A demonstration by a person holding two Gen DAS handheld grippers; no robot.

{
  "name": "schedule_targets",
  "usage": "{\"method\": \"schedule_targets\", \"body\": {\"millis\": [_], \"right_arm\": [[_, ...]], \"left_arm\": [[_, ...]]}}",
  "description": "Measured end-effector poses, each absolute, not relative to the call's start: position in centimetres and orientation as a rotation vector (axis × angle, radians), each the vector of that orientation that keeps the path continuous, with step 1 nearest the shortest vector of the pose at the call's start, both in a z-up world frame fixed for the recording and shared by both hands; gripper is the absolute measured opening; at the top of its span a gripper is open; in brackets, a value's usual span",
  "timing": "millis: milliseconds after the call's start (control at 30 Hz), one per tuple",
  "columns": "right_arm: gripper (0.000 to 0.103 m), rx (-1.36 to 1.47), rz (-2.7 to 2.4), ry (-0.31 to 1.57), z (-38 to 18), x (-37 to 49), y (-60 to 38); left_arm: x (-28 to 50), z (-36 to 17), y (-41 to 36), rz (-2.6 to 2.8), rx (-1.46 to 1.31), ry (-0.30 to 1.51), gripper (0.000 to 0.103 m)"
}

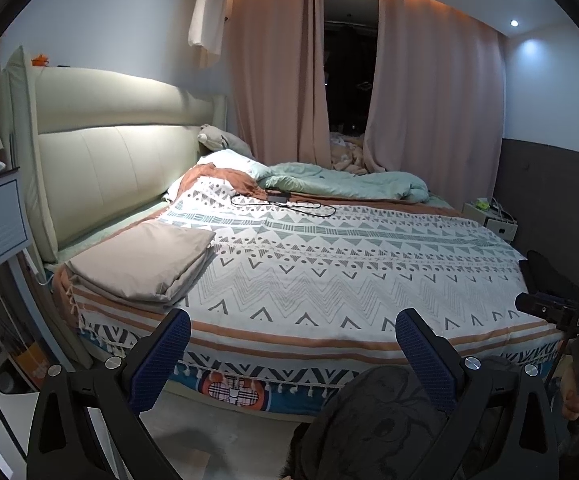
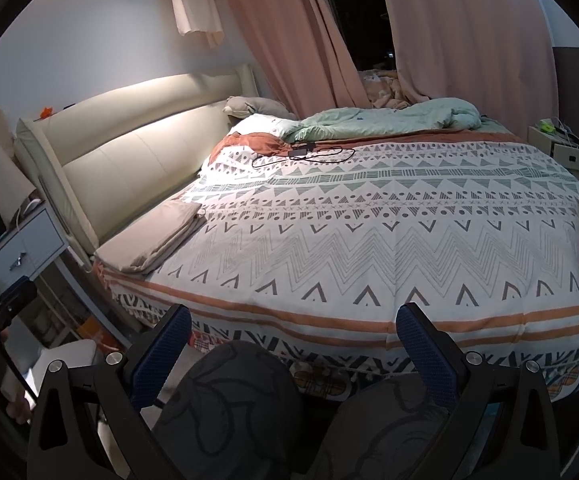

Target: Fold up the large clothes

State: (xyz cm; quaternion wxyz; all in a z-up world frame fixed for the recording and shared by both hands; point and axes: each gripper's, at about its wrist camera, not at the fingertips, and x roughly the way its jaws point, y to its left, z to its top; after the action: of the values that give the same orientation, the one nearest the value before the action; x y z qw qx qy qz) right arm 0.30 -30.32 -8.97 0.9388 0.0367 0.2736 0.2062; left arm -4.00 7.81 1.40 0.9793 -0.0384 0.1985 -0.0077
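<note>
Both claws, left gripper (image 1: 292,350) and right gripper (image 2: 292,338), gape wide and empty just short of the bed (image 2: 369,320). A folded beige cloth (image 1: 145,264) rests on the bed's headboard-side corner. Farther along the bed, a charger cable (image 1: 285,202) could snag any spread fabric.

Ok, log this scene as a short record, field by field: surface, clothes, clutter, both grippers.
surface: bed with patterned cover
folded item: beige cloth, folded, lying at the bed's near corner by the headboard
clutter: black cable and adapter on the cover, green quilt bunched at the far side
left hand-held gripper: open, empty, short of the bed edge
right hand-held gripper: open, empty, short of the bed edge
below grippers: dark printed fabric, cannot tell what it is
</note>
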Motion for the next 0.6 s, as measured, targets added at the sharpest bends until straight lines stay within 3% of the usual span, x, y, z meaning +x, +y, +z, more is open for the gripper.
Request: {"method": "schedule_targets", "body": {"millis": [600], "right_arm": [[0.103,0.073,0.417,0.561,-9.10,0.26,-30.51]], "left_arm": [[-4.91,1.83,8.24,-0.013,-0.084,0.386,0.102]]}}
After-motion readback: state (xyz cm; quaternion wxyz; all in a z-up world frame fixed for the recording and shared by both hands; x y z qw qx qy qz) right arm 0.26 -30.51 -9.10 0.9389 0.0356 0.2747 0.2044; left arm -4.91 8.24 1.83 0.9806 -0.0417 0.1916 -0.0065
